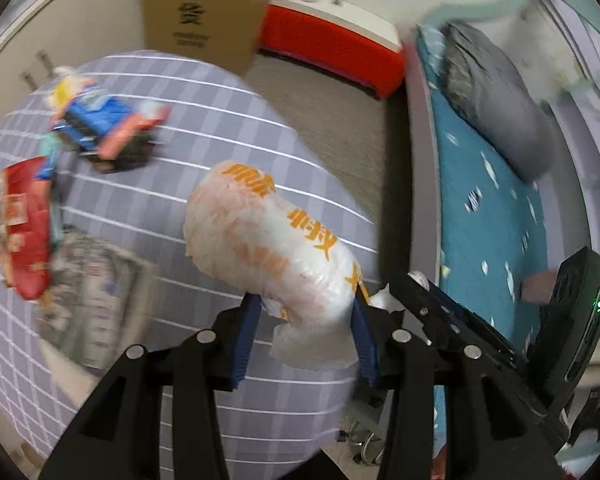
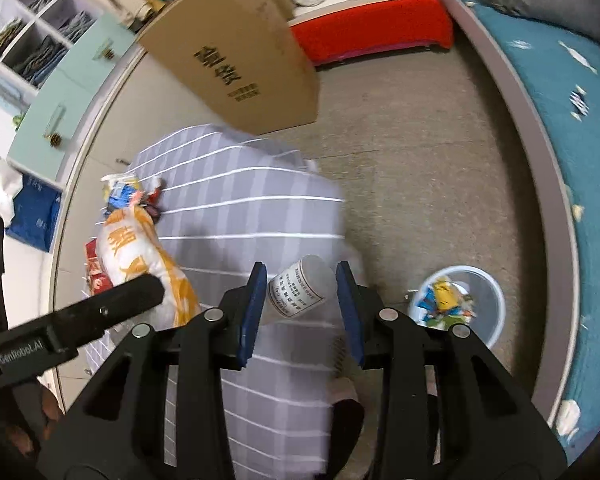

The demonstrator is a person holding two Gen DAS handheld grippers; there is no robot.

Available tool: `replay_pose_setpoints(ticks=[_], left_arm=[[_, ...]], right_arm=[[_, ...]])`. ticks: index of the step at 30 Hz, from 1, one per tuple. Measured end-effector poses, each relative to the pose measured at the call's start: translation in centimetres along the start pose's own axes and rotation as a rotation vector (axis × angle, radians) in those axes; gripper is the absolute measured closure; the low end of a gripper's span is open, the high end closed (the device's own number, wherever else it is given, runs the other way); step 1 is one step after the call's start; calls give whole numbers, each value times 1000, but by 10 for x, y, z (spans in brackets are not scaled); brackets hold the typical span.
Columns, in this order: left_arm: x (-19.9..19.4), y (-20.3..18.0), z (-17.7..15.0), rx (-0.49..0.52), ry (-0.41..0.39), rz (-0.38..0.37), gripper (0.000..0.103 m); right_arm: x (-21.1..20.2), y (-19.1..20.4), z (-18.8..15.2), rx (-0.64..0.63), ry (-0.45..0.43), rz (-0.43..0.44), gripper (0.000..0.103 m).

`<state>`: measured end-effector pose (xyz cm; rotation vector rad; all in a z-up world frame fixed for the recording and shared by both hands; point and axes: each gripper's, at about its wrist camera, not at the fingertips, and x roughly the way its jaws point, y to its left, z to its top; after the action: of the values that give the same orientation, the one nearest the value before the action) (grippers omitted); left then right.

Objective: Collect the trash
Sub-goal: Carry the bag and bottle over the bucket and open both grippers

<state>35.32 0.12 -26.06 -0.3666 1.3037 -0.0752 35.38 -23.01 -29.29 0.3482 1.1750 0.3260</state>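
Note:
My left gripper (image 1: 305, 314) is shut on a white plastic bag with orange print (image 1: 268, 248), which hangs over the grey checked cloth (image 1: 188, 112). The same bag (image 2: 140, 256) shows at the left of the right wrist view. My right gripper (image 2: 301, 294) is shut on a translucent cup with a printed label (image 2: 300, 292), tilted between the blue pads above the cloth's edge. On the cloth lie blue and red wrappers (image 1: 100, 128), a red packet (image 1: 24, 232) and a crumpled printed wrapper (image 1: 92, 292). A pale blue bin (image 2: 488, 292) with wrappers in it stands on the floor to the right.
A tall cardboard box (image 2: 240, 68) stands behind the cloth, a red and white box (image 2: 372, 32) beyond it. A bed with a teal sheet (image 2: 560, 120) and a grey pillow (image 1: 496, 96) runs along the right. Shelves and drawers (image 2: 40, 60) line the left wall.

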Motion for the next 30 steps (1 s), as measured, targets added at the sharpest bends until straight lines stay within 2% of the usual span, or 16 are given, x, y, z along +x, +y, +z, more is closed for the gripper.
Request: replay_pose_setpoints(ticks=[3,8,13,16,30], left_arm=[[16,-37,-8,52,37,-35,60],[46,-88,-24,126,102,-50,60],[75,-121,-37,168,167,-39,60],[89,-133,-44,180,202,-31,60],[143,-166,-67,200,343,-22,60]], right_arm=[[-15,-38,-9,33,0,-38,67],[-31,-98,-23,98,12,-102,67],[-31,-137,-34,154,30,-101,66],[-31,-155,-39,189,48,-112,52],[-56,-210,-53,290,65,-140,46]])
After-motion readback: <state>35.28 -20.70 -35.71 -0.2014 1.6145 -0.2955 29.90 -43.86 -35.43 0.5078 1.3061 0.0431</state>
